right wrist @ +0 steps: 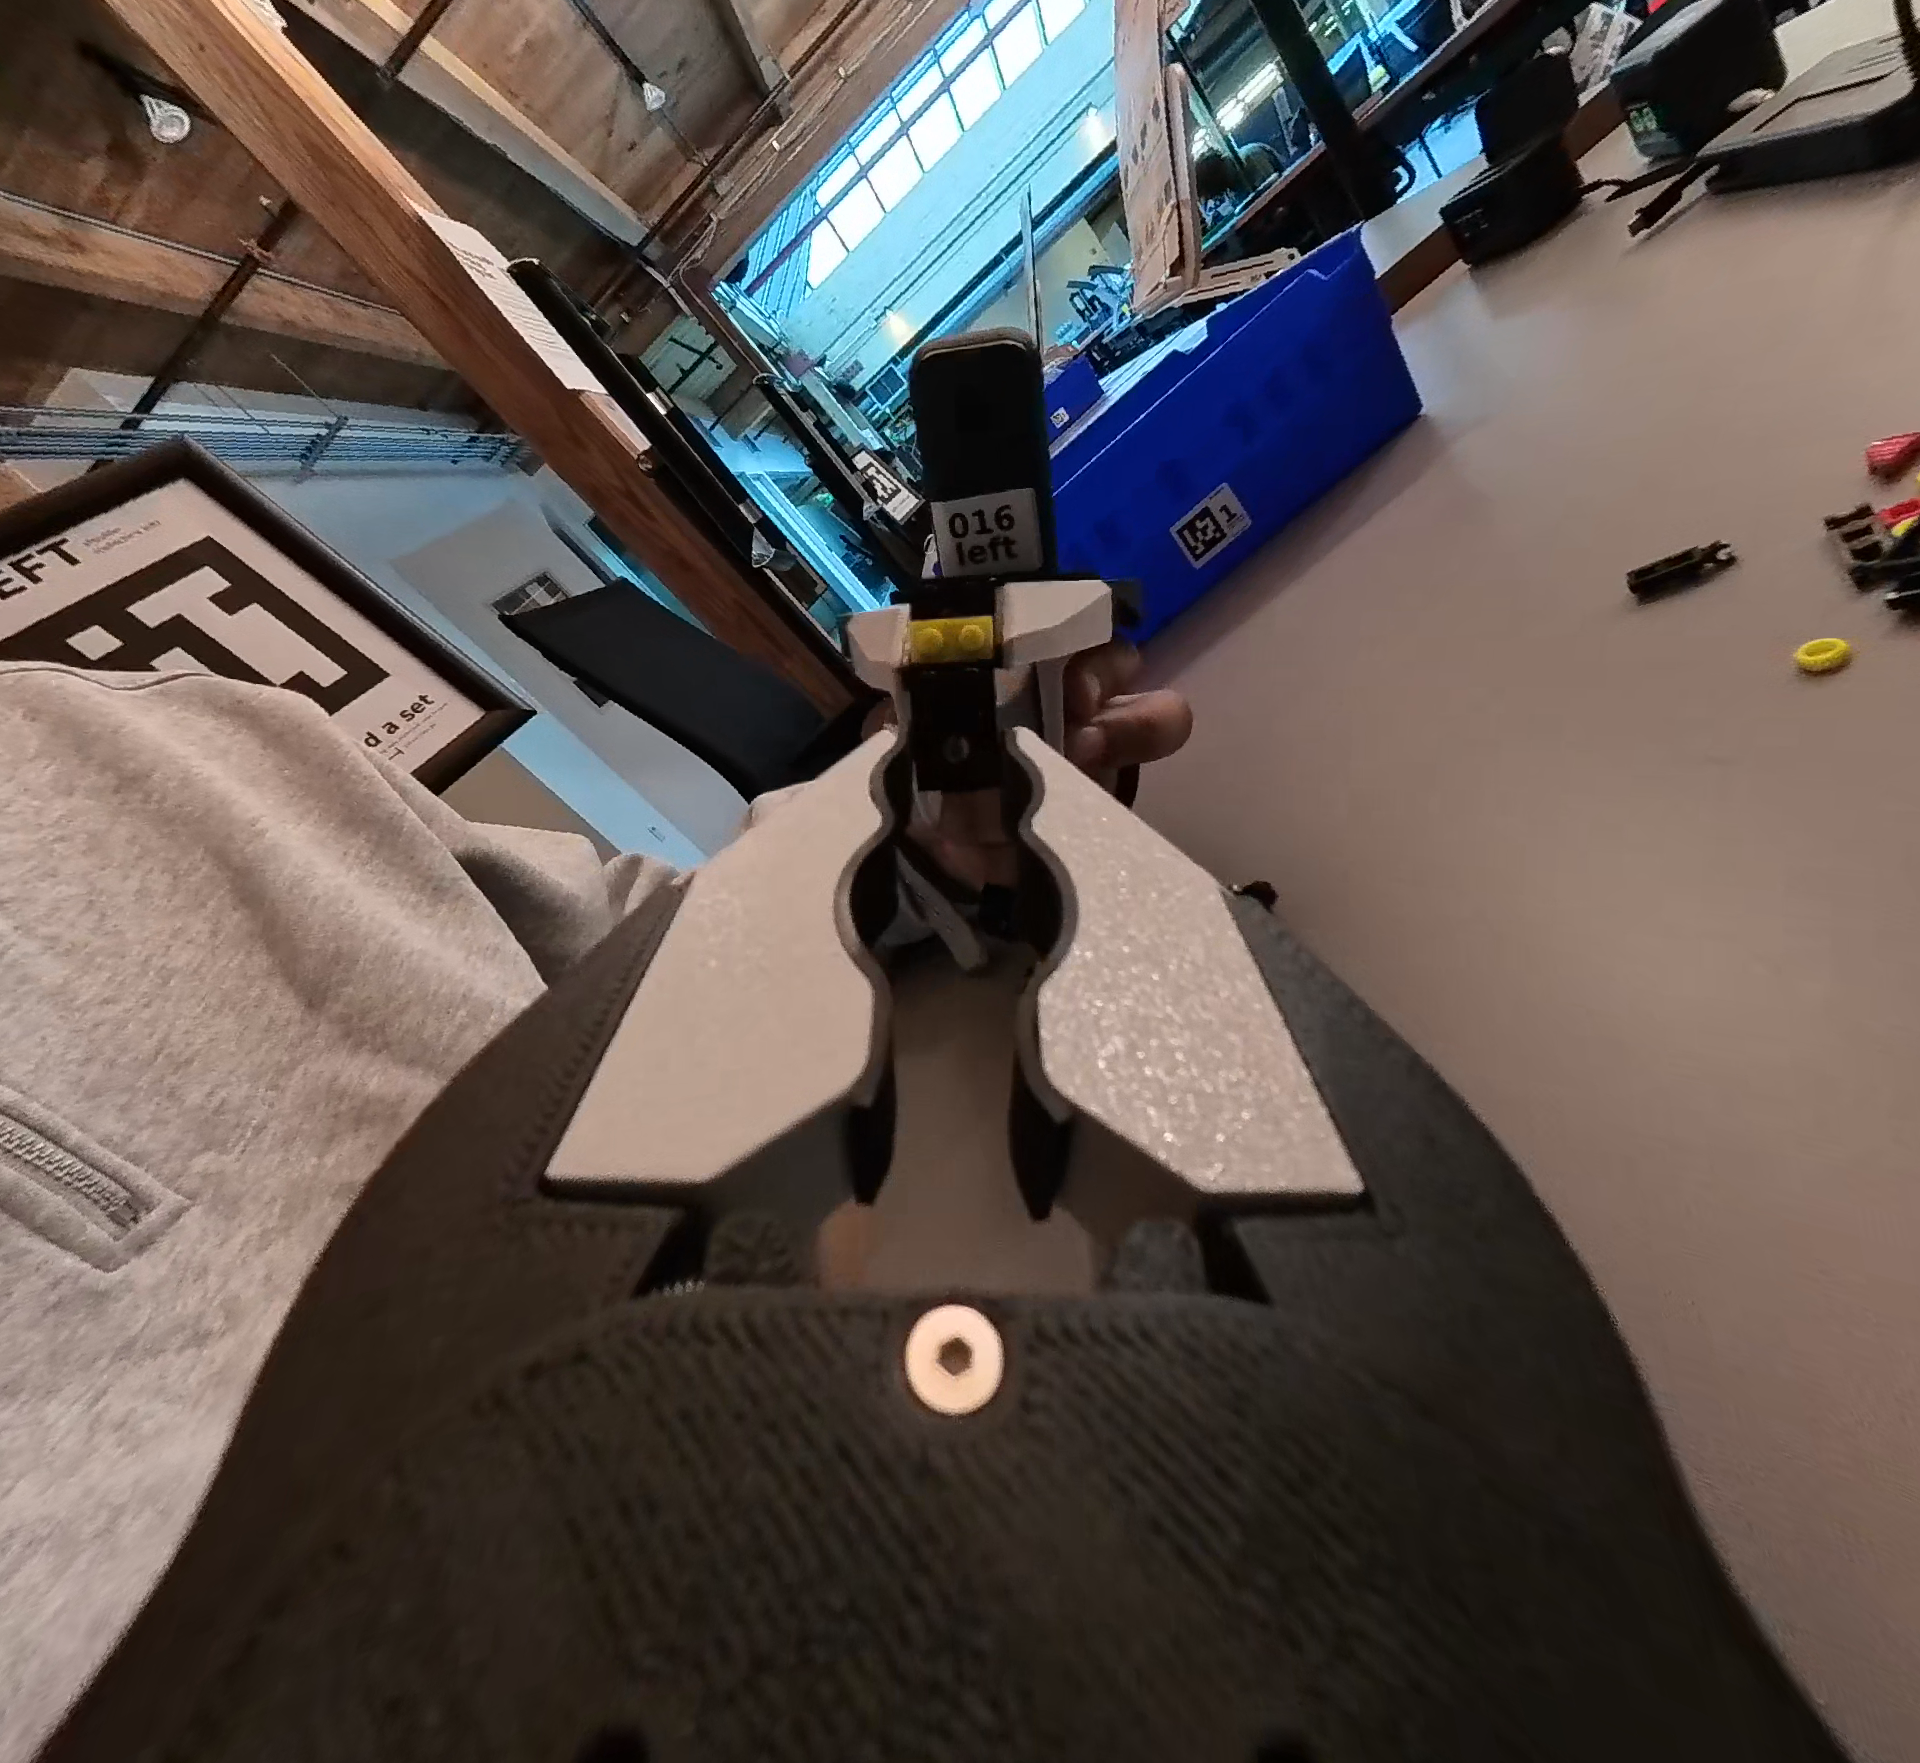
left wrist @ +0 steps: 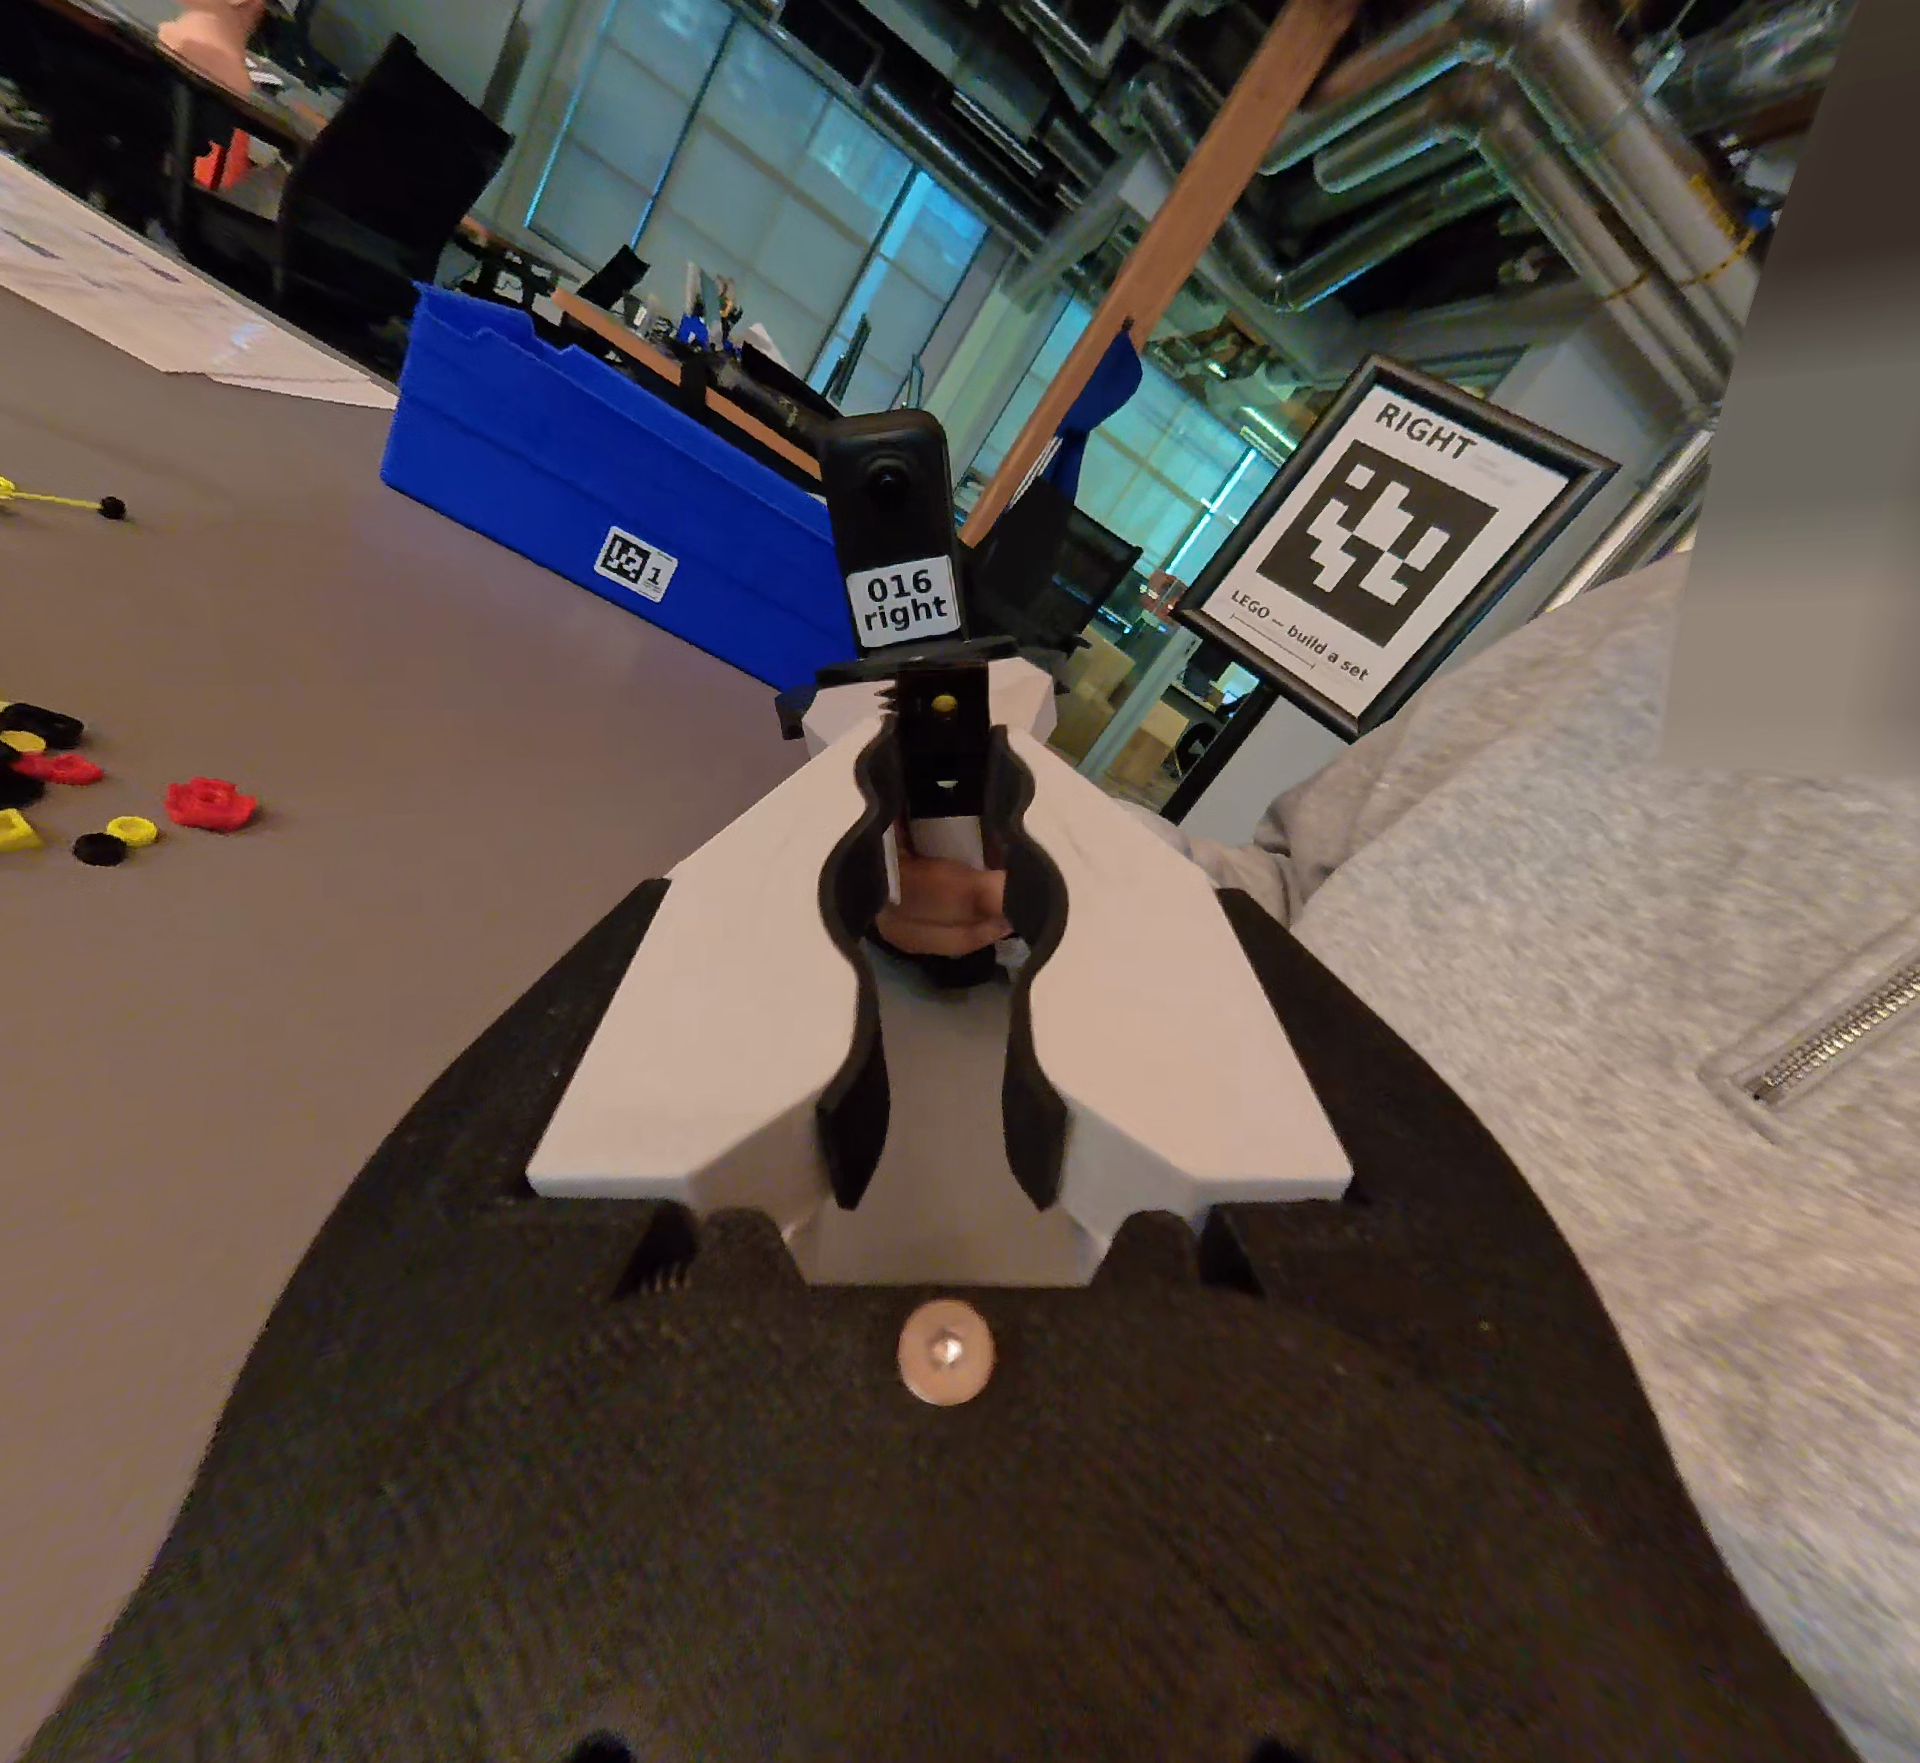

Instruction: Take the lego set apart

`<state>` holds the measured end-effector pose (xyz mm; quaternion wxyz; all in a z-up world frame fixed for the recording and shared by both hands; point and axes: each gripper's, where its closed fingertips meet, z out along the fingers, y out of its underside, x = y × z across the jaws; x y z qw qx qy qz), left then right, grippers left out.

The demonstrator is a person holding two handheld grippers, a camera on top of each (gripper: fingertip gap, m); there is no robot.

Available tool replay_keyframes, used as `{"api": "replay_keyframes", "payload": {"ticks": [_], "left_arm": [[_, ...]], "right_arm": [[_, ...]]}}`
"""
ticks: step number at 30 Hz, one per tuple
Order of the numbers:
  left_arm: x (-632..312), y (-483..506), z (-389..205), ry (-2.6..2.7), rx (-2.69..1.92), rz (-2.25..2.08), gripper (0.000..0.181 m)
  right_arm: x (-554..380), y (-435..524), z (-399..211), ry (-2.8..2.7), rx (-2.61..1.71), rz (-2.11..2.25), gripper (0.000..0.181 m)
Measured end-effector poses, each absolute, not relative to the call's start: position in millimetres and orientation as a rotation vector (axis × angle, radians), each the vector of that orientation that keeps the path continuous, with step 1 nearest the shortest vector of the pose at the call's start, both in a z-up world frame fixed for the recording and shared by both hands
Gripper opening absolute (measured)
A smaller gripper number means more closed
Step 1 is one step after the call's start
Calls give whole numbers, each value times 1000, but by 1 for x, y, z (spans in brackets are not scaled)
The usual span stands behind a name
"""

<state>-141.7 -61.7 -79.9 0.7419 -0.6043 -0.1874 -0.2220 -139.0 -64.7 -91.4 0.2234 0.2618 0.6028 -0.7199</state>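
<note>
Gripping one small black-and-yellow lego piece [right wrist: 951,716] mid-frame, left gripper [left wrist: 940,757] and right gripper [right wrist: 951,778] both narrow on it, raised off the table [right wrist: 1455,882]. Risk: uneven pull slips it, bricks drop among loose parts [left wrist: 208,804] at left edge.

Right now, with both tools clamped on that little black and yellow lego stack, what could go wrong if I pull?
The lego stack hangs in mid-air between the left tool and right tool; a piece popping free could fly off the table. Both tools pinch the narrow stack close together, near its yellow brick, so one grip may slip.
</note>
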Motion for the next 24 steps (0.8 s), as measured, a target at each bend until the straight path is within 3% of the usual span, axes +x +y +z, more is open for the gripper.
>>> {"api": "replay_keyframes", "payload": {"ticks": [7,12,24], "left_arm": [[-140,-61,-77,-407,-1309,-519,14],[-137,-56,-85,-400,-1379,-494,14],[-128,-48,-94,-378,-1444,-536,14]], "right_arm": [[-136,-68,-91,1676,707,-1991,13],[-148,-54,-81,1685,749,-2111,28],[-137,-62,-87,1891,645,-2091,13]]}}
